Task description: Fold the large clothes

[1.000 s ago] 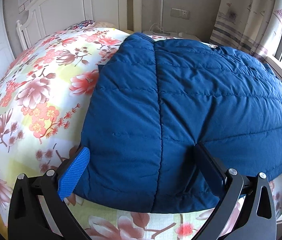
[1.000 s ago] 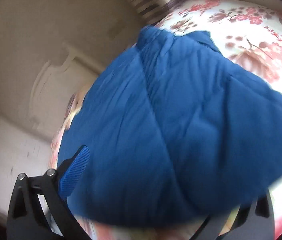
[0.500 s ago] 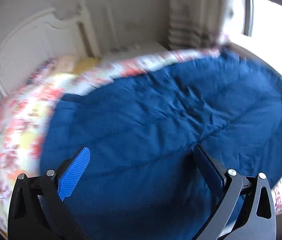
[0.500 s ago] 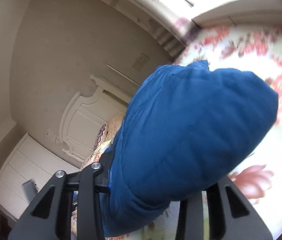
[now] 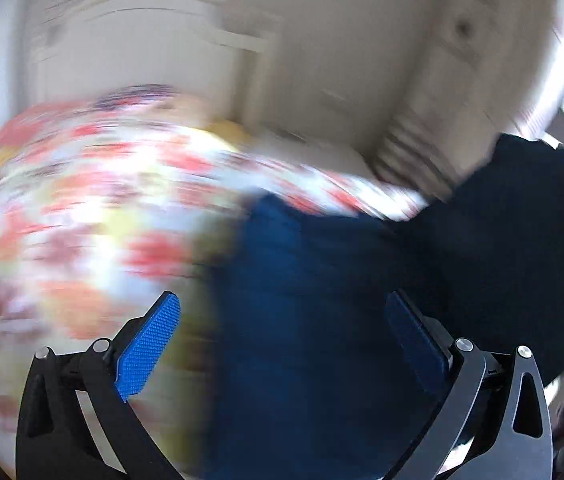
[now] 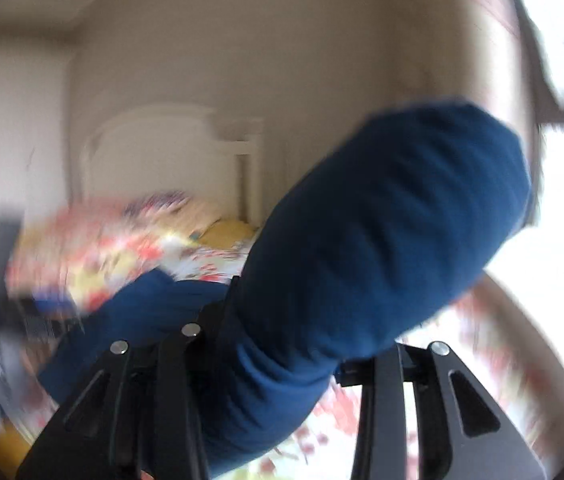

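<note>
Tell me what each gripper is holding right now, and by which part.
The right gripper is shut on the blue padded garment, pinching a thick bunched fold of it. The left gripper holds nothing: its jaws stand wide open over the garment.

1. My left gripper [image 5: 282, 344]: jaws spread wide, blue pads [image 5: 147, 350] facing each other, pointing downward. Nothing pinched.
2. My right gripper [image 6: 282, 352]: jaws drawn in close, clamped on a thick fold of blue coat [image 6: 382, 248], pointing only slightly below level.
</note>
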Action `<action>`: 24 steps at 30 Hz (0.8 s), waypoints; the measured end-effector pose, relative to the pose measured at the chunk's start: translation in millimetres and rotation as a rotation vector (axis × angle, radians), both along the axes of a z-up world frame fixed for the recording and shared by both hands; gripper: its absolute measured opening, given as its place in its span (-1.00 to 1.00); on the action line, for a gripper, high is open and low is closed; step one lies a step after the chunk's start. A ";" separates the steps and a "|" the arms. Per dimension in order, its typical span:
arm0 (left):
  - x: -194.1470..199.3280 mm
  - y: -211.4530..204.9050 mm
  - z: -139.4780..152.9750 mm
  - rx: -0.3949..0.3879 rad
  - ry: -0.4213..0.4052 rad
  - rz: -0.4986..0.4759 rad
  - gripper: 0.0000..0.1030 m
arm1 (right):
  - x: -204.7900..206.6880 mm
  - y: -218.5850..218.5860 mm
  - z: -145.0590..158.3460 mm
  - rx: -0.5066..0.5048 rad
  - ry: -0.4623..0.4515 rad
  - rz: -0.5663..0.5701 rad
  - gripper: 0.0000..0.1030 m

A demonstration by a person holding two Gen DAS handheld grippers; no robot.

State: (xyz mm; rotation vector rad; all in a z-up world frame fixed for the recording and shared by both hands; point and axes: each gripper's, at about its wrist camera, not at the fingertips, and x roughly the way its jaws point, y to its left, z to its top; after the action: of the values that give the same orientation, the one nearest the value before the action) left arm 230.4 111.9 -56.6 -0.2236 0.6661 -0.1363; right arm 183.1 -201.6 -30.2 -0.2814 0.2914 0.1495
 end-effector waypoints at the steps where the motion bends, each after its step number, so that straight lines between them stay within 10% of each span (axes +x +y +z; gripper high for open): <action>1: -3.7 23.0 4.7 -0.010 -0.012 0.052 0.91 | 2.4 34.6 -3.8 -0.116 -0.005 0.044 -0.29; 7: -36.8 101.9 13.3 -0.024 -0.031 0.233 0.91 | 4.7 199.4 -125.5 -0.811 0.152 0.318 0.24; 9: -38.7 104.3 11.0 -0.011 -0.014 0.214 0.91 | -6.4 215.0 -155.3 -0.955 0.039 0.309 0.24; 18: 21.3 3.1 43.4 0.111 -0.038 -0.173 0.91 | -19.3 168.0 -113.3 -0.660 0.124 0.434 0.56; 20: 38.0 -9.1 44.6 0.123 -0.023 -0.169 0.91 | -23.4 145.6 -90.5 -0.490 0.138 0.467 0.56; 24: 42.9 -11.5 40.5 0.043 -0.019 -0.185 0.91 | -18.4 134.5 -82.8 -0.494 0.103 0.433 0.57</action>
State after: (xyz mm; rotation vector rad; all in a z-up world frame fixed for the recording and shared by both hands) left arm 273.3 100.4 -16.1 -0.1189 0.6693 -0.3010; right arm 164.8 -67.1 -113.0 -0.8292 0.3654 0.5228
